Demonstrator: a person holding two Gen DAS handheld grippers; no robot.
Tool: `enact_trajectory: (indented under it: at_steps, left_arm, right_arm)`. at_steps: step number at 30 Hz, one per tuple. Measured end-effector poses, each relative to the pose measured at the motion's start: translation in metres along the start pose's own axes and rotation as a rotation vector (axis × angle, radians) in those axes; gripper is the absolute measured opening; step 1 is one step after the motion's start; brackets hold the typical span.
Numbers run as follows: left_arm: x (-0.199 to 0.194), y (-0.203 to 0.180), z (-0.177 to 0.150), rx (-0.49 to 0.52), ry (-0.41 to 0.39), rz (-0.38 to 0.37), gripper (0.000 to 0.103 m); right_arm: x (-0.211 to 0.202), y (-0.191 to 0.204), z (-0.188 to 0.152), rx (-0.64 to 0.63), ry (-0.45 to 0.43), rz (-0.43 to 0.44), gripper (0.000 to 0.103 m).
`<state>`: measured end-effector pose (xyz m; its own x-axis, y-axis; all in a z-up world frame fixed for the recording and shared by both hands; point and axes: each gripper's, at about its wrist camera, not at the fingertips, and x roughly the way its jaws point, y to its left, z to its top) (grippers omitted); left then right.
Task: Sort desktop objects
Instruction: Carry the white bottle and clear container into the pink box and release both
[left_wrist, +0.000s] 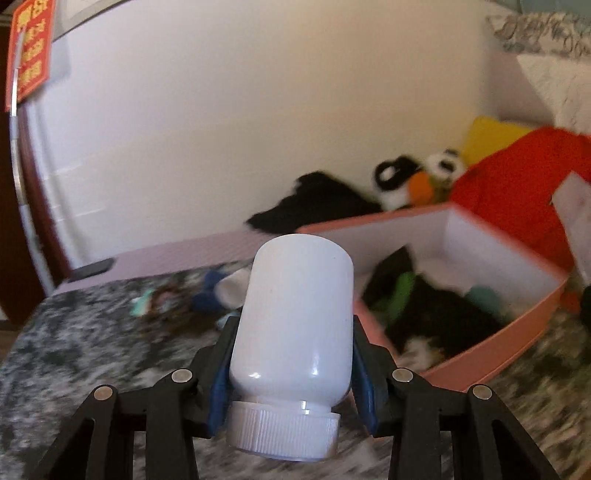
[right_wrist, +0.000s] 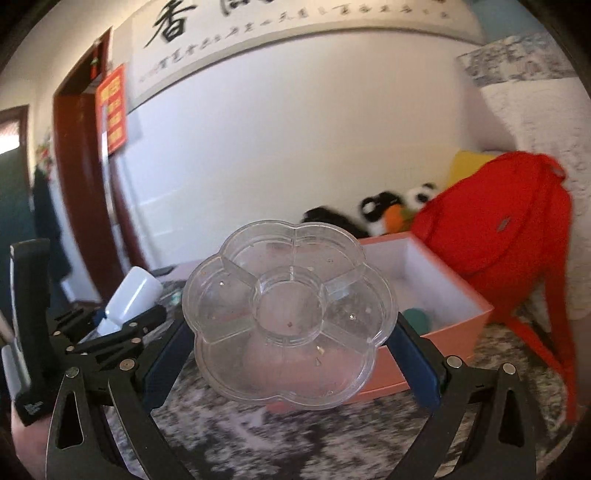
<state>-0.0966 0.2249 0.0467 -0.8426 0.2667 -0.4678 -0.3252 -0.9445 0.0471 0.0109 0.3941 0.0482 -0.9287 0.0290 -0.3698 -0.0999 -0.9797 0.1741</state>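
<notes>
My left gripper (left_wrist: 291, 354) is shut on a white plastic bottle (left_wrist: 295, 317), cap toward the camera, held above the grey marbled table (left_wrist: 74, 350). The right wrist view shows that bottle (right_wrist: 129, 295) and left gripper (right_wrist: 118, 325) at the left. My right gripper (right_wrist: 291, 332) is shut on a clear flower-shaped divided dish (right_wrist: 288, 314), its blue pads against the dish's two sides. A pink open box (left_wrist: 480, 354) lies ahead to the right, holding dark and green items. The box (right_wrist: 443, 332) sits just behind the dish.
A red backpack (right_wrist: 498, 221) stands right of the box. Plush toys (left_wrist: 413, 181) and a yellow cushion (left_wrist: 487, 136) lie against the white wall. Small blue, white and teal objects (left_wrist: 214, 291) are scattered on the table left of the box. A door frame (right_wrist: 74, 184) stands at the left.
</notes>
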Motion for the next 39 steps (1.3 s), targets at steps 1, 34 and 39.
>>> enact_trajectory:
  at_steps: [1, 34, 39]
  left_arm:
    - [0.002, -0.007, 0.006, 0.000, -0.006, -0.014, 0.046]
    - [0.059, 0.183, 0.045, -0.186, 0.081, 0.292, 0.092]
    - [0.058, 0.245, -0.002, -0.225, 0.165, 0.373, 0.094]
  right_arm:
    - [-0.001, -0.009, 0.004, 0.010, -0.015, -0.032, 0.102]
    - [0.145, 0.029, 0.072, -0.017, 0.051, -0.033, 0.103]
    - [0.168, 0.111, 0.047, -0.102, 0.128, 0.122, 0.103]
